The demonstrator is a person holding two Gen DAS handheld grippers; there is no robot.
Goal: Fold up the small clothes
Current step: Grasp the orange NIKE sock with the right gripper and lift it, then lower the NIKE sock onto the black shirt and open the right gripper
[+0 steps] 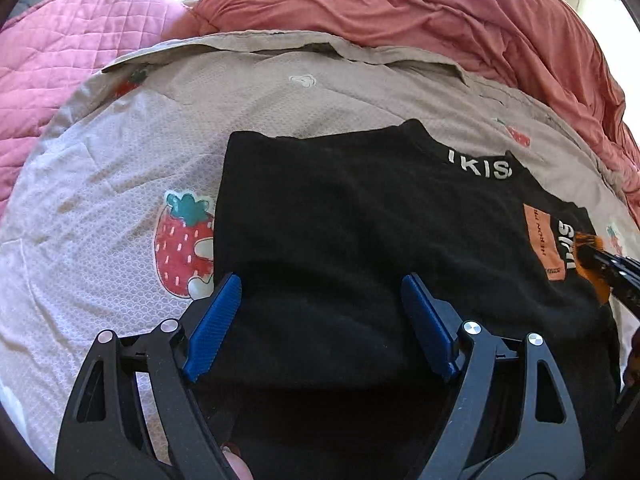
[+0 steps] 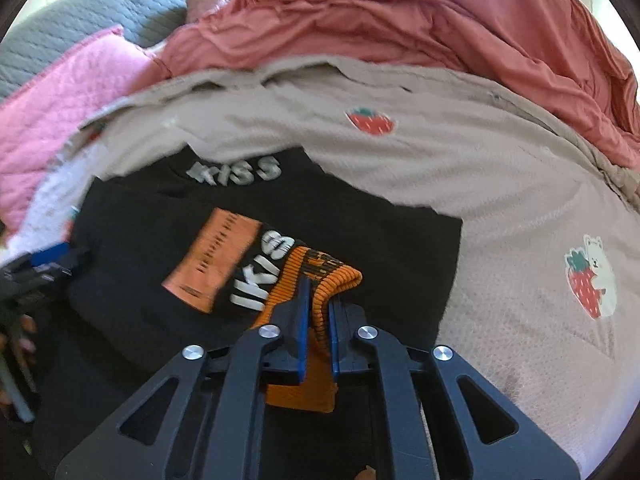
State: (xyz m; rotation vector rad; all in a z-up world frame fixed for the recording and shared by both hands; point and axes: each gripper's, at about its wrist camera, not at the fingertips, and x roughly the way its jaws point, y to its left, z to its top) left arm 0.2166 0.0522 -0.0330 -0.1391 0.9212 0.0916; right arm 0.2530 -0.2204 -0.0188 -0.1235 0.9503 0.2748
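A small black sweater [image 1: 340, 216] with white "KISS" lettering and an orange patch lies on the bed, also in the right wrist view [image 2: 360, 240]. My left gripper [image 1: 320, 300] is open, its blue fingers spread just above the sweater's folded near part. My right gripper [image 2: 318, 304] is shut on the sweater's orange ribbed cuff [image 2: 324, 276] and holds it over the sweater's front. In the left wrist view the right gripper [image 1: 600, 264] shows at the right edge with the orange cuff.
The sweater rests on a beige quilt with strawberry prints [image 1: 180, 240] [image 2: 520, 208]. A rumpled salmon blanket [image 1: 400, 12] [image 2: 400, 20] lies behind it. A pink quilted cover [image 1: 72, 52] lies at the back left.
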